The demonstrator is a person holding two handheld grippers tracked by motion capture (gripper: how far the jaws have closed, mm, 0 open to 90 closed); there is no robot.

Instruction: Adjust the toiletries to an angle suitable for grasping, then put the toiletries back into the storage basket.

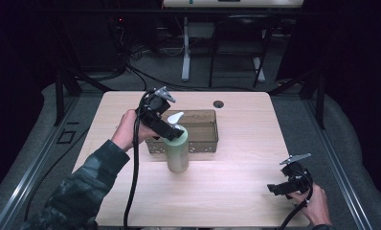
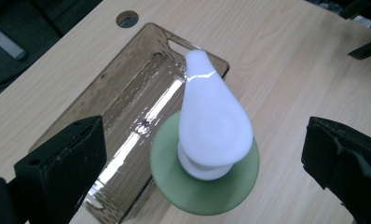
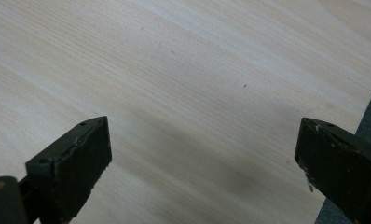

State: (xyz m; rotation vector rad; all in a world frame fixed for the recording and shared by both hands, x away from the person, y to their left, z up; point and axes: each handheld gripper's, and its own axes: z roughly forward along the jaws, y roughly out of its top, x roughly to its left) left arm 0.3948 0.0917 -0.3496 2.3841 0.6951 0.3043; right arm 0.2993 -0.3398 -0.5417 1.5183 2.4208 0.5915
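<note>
Pale green plastic pump bottle (image 1: 177,152) with a smooth, glossy white teardrop-shaped pump head (image 2: 211,121) stands upright on the light wood-grain surface (image 1: 227,182), just in front of the near long wall of a smoky brown translucent plastic tray (image 1: 203,132). The tray is rectangular, with rippled walls, a slot handle cut into each short end and a shiny floor that catches the light. Seen from the left hand-held gripper view, the bottle's round shoulder (image 2: 204,179) sits between two black, matte, blocky jaws that stand wide apart and touch neither side of it. The left hand-held gripper (image 1: 165,128) hangs released just above the pump, tilted down towards it, with the person's hand behind it and a camouflage-patterned sleeve (image 1: 78,191) below.

The right hand-held gripper (image 1: 279,188) rests low near the surface's front right corner, well apart from the bottle, its worn black jaws spread wide over bare wood, close to the right edge.

Open wood lies all round the bottle's front and right. A small round cable hole (image 1: 218,104) sits near the far edge. Beyond, the room is dark, with grey floor, black cables and the legs of another table.
</note>
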